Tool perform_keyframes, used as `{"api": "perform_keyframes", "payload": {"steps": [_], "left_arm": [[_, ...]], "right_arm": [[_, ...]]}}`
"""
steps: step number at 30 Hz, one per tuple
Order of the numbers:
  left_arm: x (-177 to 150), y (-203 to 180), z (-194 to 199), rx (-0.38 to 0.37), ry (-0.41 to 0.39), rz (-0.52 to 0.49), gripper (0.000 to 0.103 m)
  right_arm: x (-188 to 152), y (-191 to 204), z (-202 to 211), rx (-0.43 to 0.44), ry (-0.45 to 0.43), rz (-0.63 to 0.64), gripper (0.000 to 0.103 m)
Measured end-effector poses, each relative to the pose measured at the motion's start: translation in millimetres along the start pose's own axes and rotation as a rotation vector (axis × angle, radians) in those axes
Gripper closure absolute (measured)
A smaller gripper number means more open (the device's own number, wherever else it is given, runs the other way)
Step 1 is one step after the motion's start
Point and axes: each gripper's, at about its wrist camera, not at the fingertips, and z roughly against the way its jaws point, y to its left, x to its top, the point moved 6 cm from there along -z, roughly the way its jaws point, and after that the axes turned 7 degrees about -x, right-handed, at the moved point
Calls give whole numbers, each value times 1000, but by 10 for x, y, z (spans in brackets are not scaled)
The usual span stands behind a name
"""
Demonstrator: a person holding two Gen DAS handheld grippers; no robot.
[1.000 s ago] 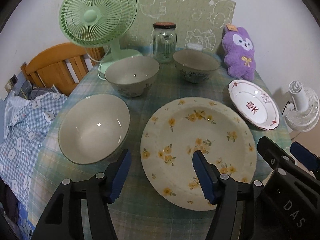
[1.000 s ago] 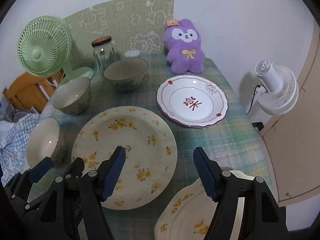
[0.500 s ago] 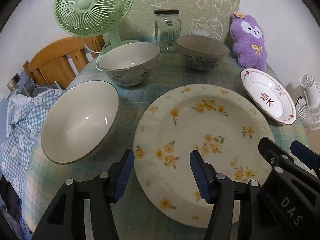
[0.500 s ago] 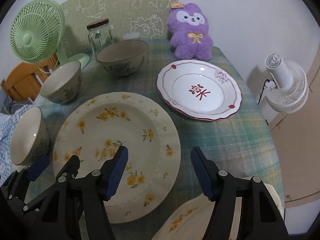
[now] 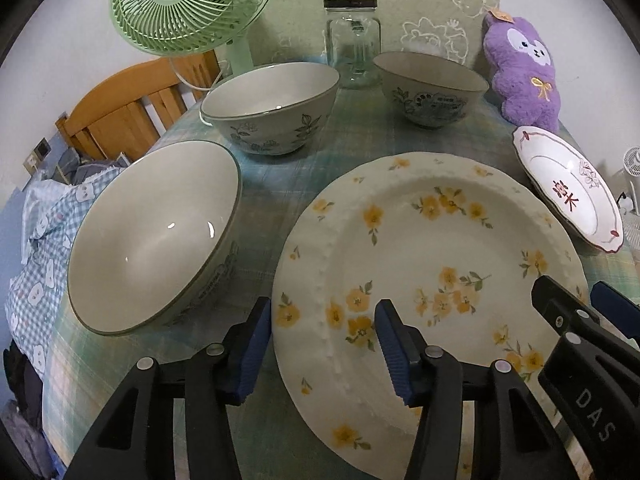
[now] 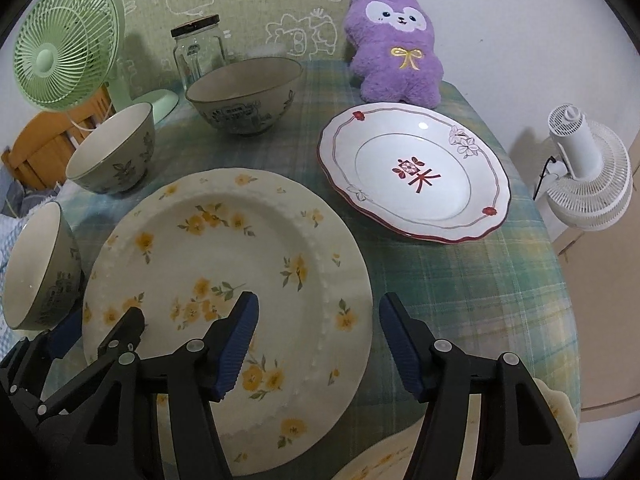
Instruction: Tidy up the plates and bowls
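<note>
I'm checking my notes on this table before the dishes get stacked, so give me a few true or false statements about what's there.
1. Three bowls stand on the table. True: a near bowl, a middle bowl and a far bowl.
2. The glass jar has no lid. False: a dark lid is on it.
3. The yellow-flowered plate sits between the near bowl and the red-rimmed plate. True.
4. The purple plush toy lies on the red-rimmed plate. False: it stands behind the plate.
5. The left gripper straddles the flowered plate's rim. True; its jaws are closing.
</note>
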Motion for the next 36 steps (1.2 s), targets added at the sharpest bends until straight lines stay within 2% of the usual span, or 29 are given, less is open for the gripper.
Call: {"api": "perform_keyframes", "payload": {"steps": [3,16,23,36], "left_arm": [[-10,-4,3,7,2,-6,49],[96,10,-103,31,5,12,50],[112,28,-95,39,6,22,53],[108,34,-83,34,26,4,54]], "right_arm": [[12,1,-40,2,5,7,43],[157,2,-192,7,-1,22,43],[173,-6,-256,-27,7,34,57],[117,-42,-227,-17,33,23,60]]}}
